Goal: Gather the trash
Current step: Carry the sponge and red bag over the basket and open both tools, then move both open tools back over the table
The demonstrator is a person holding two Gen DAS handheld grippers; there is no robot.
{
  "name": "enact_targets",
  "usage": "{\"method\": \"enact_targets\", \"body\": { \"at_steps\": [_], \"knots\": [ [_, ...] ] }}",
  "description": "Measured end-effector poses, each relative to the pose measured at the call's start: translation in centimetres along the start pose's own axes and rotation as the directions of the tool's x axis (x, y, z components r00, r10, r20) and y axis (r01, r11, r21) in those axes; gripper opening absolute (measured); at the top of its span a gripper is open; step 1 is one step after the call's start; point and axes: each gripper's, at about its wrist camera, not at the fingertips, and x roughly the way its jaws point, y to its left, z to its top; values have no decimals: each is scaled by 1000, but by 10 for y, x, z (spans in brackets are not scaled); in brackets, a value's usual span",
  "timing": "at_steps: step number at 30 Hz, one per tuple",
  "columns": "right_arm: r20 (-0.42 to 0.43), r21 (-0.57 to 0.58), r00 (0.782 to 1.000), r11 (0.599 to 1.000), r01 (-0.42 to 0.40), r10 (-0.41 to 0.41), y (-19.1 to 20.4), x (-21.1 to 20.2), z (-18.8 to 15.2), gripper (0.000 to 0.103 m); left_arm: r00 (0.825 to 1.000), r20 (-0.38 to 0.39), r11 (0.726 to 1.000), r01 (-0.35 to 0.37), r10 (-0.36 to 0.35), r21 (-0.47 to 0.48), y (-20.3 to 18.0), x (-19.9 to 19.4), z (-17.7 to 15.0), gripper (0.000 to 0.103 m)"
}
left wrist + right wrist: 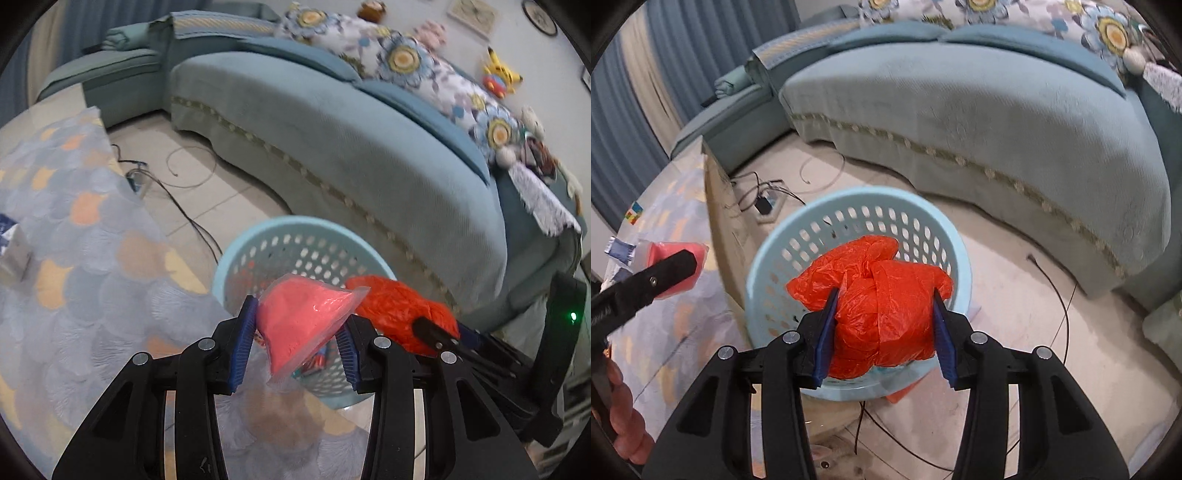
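Nearest the lens in the left wrist view, the left gripper [299,339] is clamped on a pink packet in clear film [303,325], both blue pads pressing its sides; the packet hangs above the near rim of a pale blue perforated basket [236,258]. In the right wrist view, the right gripper [884,328] is clamped on a crumpled orange plastic bag [882,306], its pads against the bag's flanks, the bundle held over the basket's open mouth [783,236]. The two loads sit just beside each other, the orange bag [399,310] to the right of the pink packet. Some colourful wrappers already lie in the basket's bottom, partly hidden by the packet. To the left of the basket stands a table under a grey and orange scalloped cloth [92,258], its edge close to the basket's side; a small box [11,254] rests on the cloth near the frame's border. Part of the person's hand [624,413] shows at lower left in the right wrist view. Beyond the basket, on the tiled floor [229,184], dark cables [184,214] and a power strip [768,206] lie between the table and the sofa. Farthest back, a curved teal sofa [332,147] carries floral cushions [402,59] and a yellow plush toy [498,70].
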Motion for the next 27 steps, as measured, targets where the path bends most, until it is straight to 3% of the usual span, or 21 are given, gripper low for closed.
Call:
{"method": "enact_targets", "body": {
  "at_steps": [6, 8, 11, 22, 27],
  "knots": [
    [-30, -16, 999, 1000, -25, 24, 12, 14, -1, 50, 1000, -21, 1000, 19, -19, 9, 1, 7, -3, 44],
    [-26, -33, 999, 999, -24, 24, 17, 12, -1, 56, 1000, -16, 1000, 24, -24, 1, 3, 5, -1, 54],
    [-6, -32, 999, 999, -42, 42, 17, 6, -1, 57, 999, 11, 999, 34, -34, -18, 8, -4, 2, 61],
    [-1, -23, 999, 999, -44, 44, 15, 0, -4, 57, 997, 51, 997, 67, -65, -44, 15, -20, 5, 64],
    [25, -51, 998, 997, -60, 62, 28, -15, -1, 57, 995, 88, 998, 47, -43, -50, 18, -37, 4, 64]
  ]
}}
